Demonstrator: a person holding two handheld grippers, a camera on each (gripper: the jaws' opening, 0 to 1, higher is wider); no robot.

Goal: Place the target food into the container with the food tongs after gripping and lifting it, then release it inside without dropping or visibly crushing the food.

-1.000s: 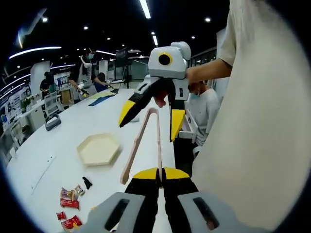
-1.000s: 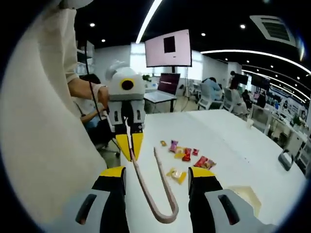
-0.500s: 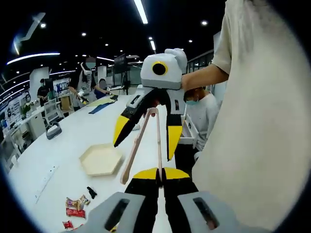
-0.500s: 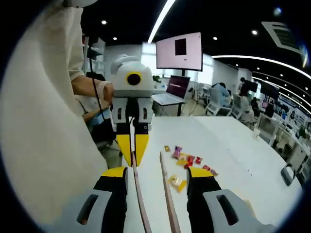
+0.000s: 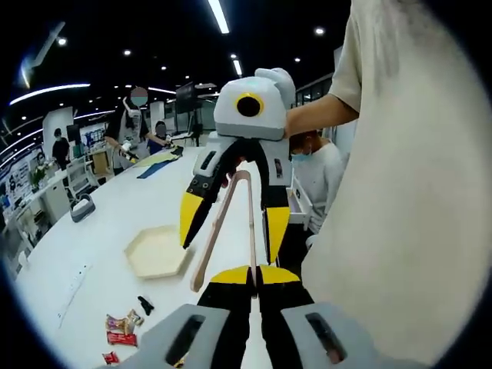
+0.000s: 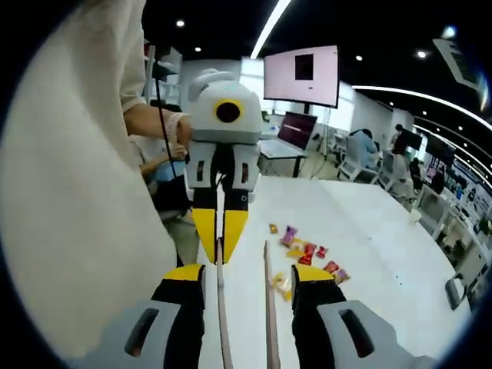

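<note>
Pale wooden U-shaped food tongs (image 5: 231, 223) are pinched at one arm tip by the closed left claw (image 5: 254, 278), while the right claw (image 6: 247, 270) is spread around them, apparently gripping nothing. A twist during hand-over could drop them. The wrapped snacks (image 6: 306, 256) lie well apart on the white surface (image 6: 369, 231), beside the beige hexagonal tray (image 5: 156, 251).

Wall monitor (image 6: 301, 74) glowing pink — office chairs (image 6: 358, 156) behind — seated people (image 5: 146, 129) beyond.

I see the two gripper views facing each other at close range above the long white table (image 5: 115, 207), sharing the slim beige food tongs (image 5: 231, 223) at lower centre.
</note>
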